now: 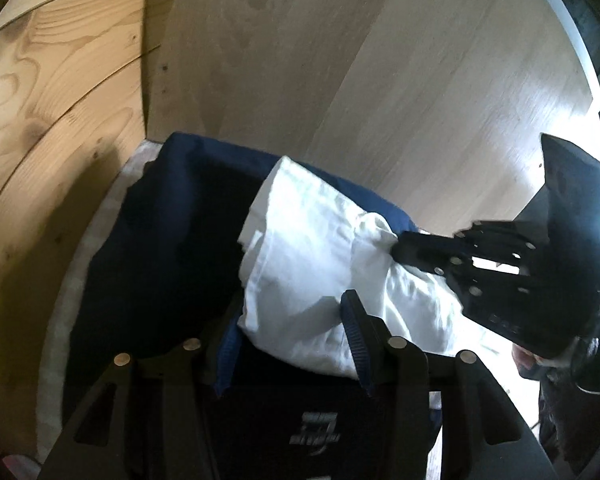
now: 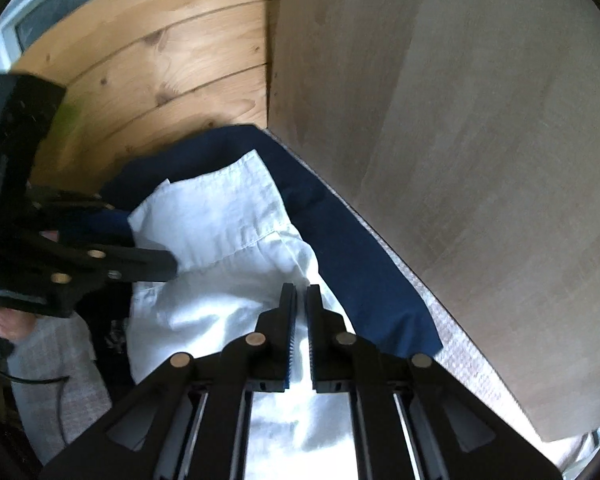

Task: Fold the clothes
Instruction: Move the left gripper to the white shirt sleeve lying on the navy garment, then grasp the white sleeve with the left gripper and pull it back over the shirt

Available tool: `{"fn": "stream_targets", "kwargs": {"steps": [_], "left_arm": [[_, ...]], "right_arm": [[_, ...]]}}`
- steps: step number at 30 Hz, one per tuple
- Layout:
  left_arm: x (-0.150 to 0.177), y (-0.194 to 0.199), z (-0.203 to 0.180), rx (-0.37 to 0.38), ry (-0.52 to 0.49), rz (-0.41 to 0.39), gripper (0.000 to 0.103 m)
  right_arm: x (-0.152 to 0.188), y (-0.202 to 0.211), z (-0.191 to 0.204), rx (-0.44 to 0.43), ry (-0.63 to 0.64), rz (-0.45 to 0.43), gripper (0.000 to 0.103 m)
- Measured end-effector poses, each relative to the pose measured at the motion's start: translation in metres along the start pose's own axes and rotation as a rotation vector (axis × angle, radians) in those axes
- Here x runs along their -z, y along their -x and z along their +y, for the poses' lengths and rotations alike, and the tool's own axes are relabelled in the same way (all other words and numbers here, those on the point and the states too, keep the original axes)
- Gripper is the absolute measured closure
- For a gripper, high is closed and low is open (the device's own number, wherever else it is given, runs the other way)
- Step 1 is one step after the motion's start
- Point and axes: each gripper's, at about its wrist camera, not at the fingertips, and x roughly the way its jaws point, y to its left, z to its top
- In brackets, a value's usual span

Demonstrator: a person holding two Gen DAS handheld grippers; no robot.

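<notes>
The white cloth [image 2: 220, 240] lay on a navy cloth [image 2: 360, 280] beside a board [image 2: 480, 160]. The right gripper [image 2: 301, 294] pinched its fold; the left gripper [image 1: 288, 328] straddled its edge, fingers apart. A logo [image 1: 316, 432] was unreadable.

A white cloth [image 1: 320, 264] lies on a navy garment [image 1: 168, 232]. From three o'clock, the right gripper [image 1: 400, 248] pinches the cloth's fold. The left gripper [image 1: 288, 344] at six o'clock straddles both.
</notes>
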Motion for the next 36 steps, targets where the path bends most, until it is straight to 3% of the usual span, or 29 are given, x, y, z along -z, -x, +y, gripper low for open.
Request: {"fn": "stream_targets", "kwargs": {"steps": [3, 5, 7, 10, 14, 19, 21, 25, 27, 30, 33, 36], "left_arm": [[-0.001, 0.004, -0.001, 0.026, 0.008, -0.026, 0.09], [-0.001, 0.012, -0.006, 0.042, -0.007, -0.049, 0.092], [-0.001, 0.021, -0.012, 0.057, -0.03, -0.066, 0.093], [-0.005, 0.03, -0.02, 0.095, -0.028, -0.082, 0.093], [-0.008, 0.029, -0.026, 0.091, -0.038, -0.082, 0.094], [-0.015, 0.045, -0.014, 0.168, 0.048, -0.102, 0.094], [-0.02, 0.06, -0.019, 0.169, 0.031, -0.131, 0.094], [-0.031, 0.074, -0.037, 0.187, -0.029, -0.165, 0.094], [-0.035, 0.066, -0.047, 0.18, -0.054, -0.148, 0.094], [-0.033, 0.056, -0.066, 0.173, -0.087, -0.113, 0.094], [-0.029, 0.057, -0.092, 0.187, -0.102, -0.111, 0.094], [-0.025, 0.062, -0.14, 0.196, -0.159, -0.126, 0.094]], "right_arm": [[0.011, 0.036, -0.017, 0.007, -0.086, -0.072, 0.094], [0.025, 0.058, -0.029, 0.021, -0.144, -0.101, 0.077], [0.045, 0.078, -0.042, 0.041, -0.201, -0.113, 0.073], [0.074, 0.104, -0.058, 0.062, -0.297, -0.127, 0.073], [0.105, 0.117, -0.064, 0.014, -0.411, -0.133, 0.073], [0.123, 0.133, -0.047, 0.09, -0.368, -0.119, 0.073], [0.137, 0.143, -0.047, 0.116, -0.385, -0.124, 0.073], [0.179, 0.121, -0.068, 0.17, -0.439, -0.019, 0.073], [0.199, 0.088, -0.085, 0.199, -0.483, 0.1, 0.073], [0.224, 0.081, -0.107, 0.201, -0.595, 0.135, 0.073], [0.246, 0.135, -0.116, 0.154, -0.719, -0.066, 0.073], [0.28, 0.17, -0.13, 0.187, -0.788, -0.114, 0.073]]}}
